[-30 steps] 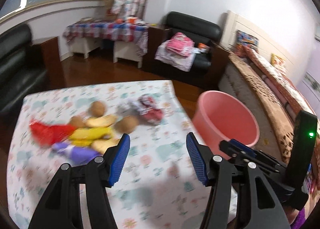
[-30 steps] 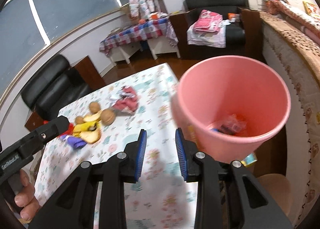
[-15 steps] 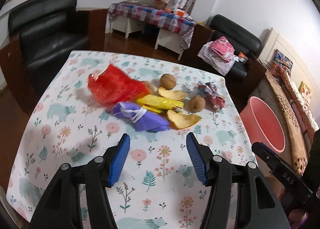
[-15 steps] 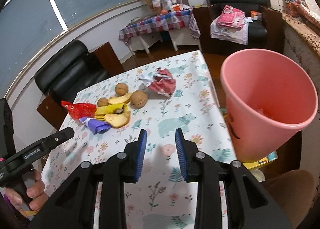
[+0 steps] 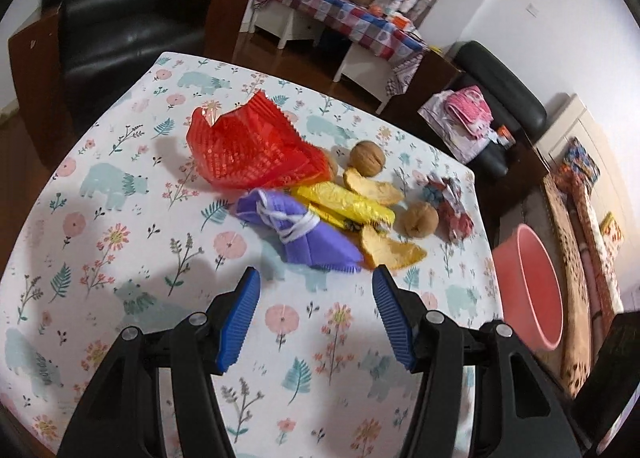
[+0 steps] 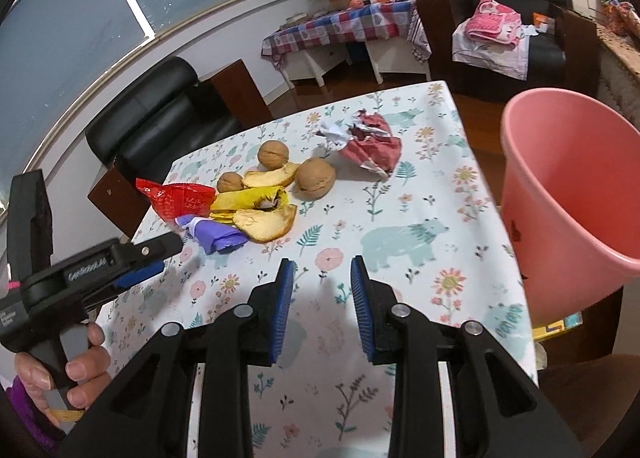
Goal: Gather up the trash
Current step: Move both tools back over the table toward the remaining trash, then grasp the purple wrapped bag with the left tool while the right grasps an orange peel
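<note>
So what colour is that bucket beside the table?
The bucket is pink, plain with no pattern; the right wrist view shows it best.

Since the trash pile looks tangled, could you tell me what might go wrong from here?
1. The purple bag overlaps the yellow wrapper and a peel, so the open left gripper may drag neighbours along.
2. Jostled walnuts could roll off the table.
3. The pink bin stands beyond the table edge, so drops might miss.
</note>
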`<state>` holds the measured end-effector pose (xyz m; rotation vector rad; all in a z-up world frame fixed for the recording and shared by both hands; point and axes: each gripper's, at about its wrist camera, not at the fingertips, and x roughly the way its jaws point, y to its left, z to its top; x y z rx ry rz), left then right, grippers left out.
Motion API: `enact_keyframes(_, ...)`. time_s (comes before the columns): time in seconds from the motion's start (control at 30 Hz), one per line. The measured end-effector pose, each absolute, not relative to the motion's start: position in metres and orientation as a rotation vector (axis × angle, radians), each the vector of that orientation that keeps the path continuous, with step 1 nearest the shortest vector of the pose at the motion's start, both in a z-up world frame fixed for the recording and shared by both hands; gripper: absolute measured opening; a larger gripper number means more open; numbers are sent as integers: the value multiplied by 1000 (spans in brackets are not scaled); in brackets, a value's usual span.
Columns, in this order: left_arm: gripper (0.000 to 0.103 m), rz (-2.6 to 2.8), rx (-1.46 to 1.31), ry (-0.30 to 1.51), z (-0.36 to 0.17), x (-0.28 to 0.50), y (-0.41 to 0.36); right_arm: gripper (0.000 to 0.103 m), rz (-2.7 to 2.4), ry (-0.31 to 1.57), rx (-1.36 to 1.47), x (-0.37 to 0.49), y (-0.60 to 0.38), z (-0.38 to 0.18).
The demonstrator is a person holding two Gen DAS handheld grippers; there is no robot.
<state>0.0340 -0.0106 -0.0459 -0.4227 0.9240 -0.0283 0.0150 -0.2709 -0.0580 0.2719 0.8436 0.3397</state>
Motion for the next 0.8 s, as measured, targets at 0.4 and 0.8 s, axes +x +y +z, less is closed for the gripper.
enact_keyframes(0.4,46,76,-463,973,-67,81,-18,30,416,901,279,61,-249,-69)
enact_keyframes(0.8,28,14,-438,967,-72,78,-12,37,466,977,297,98,-226,-84)
